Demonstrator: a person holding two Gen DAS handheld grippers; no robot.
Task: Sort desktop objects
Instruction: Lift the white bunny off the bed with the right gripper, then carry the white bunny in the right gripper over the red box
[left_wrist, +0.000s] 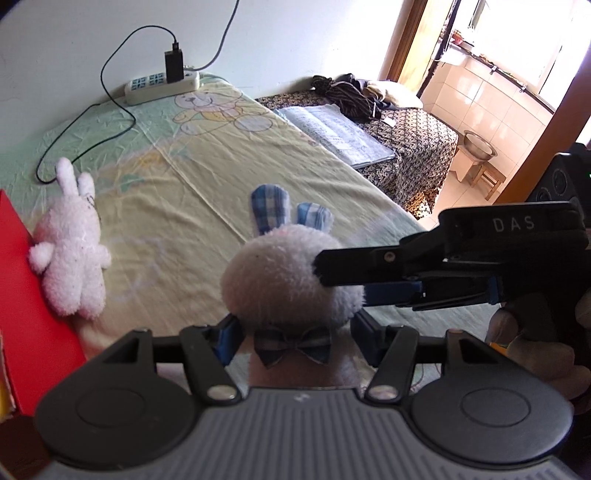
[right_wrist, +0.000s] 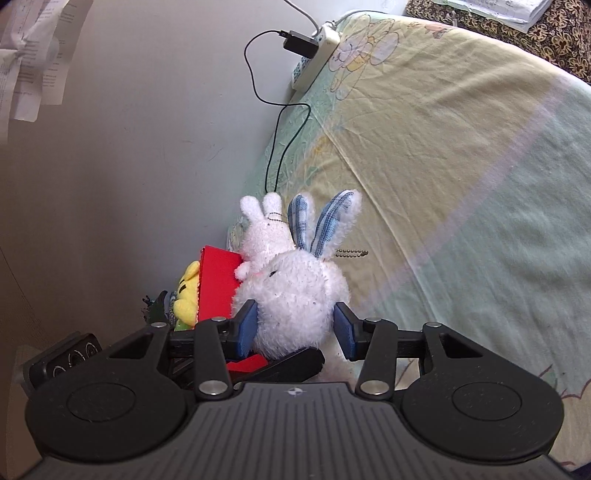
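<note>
Between the blue pads of the left claw (left_wrist: 295, 336), closest to its camera, stood the plaid-eared rabbit (left_wrist: 291, 273), upright with its bow tie toward the lens. Its neck sat so low behind the claw's frame that I could not tell whether those pads pinched it or merely flanked it. From the side the right claw (right_wrist: 295, 328) reached in across the toy's round head. In its own view both pads sank into the fluff, so it seemed to be narrowly closed on the rabbit. This looked like a hand-over, or a steadying grip before the toy went on to its place. A hand (left_wrist: 535, 343) on the right claw's handle was cut off at the frame edge. The rabbit's underside was hidden, so I could not tell whether it rested on the bed (left_wrist: 207, 177) or was held above it. Just beyond, a red box (right_wrist: 218, 280) stood at the bed's edge by the wall, with a yellow plush (right_wrist: 186, 295) half hidden behind its wall. That suggested soft toys were being gathered there. A small white rabbit (left_wrist: 70, 254) lay against the box, outside it and probably still to be sorted. The box's inside and bottom were out of sight. Farther off, a power strip (left_wrist: 162, 86) with a black charger lay at the wall, its cable trailing across the sheet. An open book (left_wrist: 332, 129) lay beyond the bed, its print too small to read.
</note>
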